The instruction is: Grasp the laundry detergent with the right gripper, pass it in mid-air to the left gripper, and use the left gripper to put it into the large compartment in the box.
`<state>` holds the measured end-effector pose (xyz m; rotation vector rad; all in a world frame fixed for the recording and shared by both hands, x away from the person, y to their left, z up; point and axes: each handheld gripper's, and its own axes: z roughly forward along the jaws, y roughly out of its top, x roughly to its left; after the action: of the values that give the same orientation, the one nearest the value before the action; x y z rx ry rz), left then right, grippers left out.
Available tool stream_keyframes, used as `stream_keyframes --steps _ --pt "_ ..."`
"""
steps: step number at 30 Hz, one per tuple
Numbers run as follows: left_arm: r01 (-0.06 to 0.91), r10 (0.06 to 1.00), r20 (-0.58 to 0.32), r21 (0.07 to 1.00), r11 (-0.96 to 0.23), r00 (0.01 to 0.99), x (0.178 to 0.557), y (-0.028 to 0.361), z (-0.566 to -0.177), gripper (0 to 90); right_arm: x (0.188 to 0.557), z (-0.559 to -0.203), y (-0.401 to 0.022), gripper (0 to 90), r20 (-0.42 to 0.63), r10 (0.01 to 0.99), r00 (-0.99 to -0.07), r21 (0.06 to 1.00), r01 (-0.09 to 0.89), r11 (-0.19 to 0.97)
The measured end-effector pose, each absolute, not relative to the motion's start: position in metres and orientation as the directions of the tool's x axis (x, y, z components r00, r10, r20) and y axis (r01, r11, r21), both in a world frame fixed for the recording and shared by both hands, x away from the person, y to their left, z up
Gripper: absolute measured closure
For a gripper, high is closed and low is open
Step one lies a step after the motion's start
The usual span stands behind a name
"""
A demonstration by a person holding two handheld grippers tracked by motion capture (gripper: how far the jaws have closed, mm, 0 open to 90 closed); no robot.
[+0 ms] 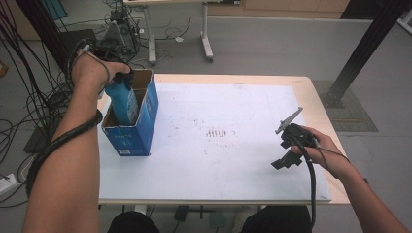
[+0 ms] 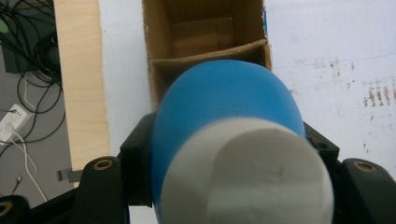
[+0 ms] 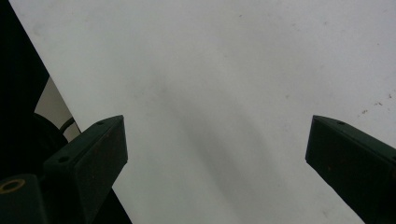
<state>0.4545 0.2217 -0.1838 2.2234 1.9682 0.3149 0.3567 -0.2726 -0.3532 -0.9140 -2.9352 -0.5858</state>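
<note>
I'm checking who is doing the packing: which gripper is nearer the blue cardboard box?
Left. The left gripper is right above the blue cardboard box, shut on a blue bottle that is partly inside it. The right gripper sits open far across the table.

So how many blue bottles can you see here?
1. The blue bottle is clamped in the left gripper and partly down inside the cardboard box at the table's left; others may be hidden inside it.

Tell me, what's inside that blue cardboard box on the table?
A cardboard divider splits the box into compartments. The left gripper holds a blue bottle with a white cap, partly down in the near compartment. The bottle hides that compartment's floor.
</note>
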Motion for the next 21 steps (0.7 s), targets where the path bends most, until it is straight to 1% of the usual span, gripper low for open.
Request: stream_keyframes --steps 10,17,21 --pt "0.962 0.992 0.049 0.245 -0.123 0.114 0.455 0.225 -0.207 37.7 0.357 -0.353 -0.273 5.5 0.121 0.551 -0.826 0.350 0.555 0.755" --pt "0.968 0.995 0.028 0.229 -0.103 0.099 0.454 0.227 -0.228 37.7 0.357 -0.354 -0.273 5.5 0.122 0.549 -0.827 0.354 0.553 0.755" --pt "0.968 0.993 0.037 0.224 -0.114 0.108 0.455 0.226 -0.237 37.7 0.357 -0.355 -0.273 5.5 0.119 0.550 -0.827 0.350 0.553 0.756"
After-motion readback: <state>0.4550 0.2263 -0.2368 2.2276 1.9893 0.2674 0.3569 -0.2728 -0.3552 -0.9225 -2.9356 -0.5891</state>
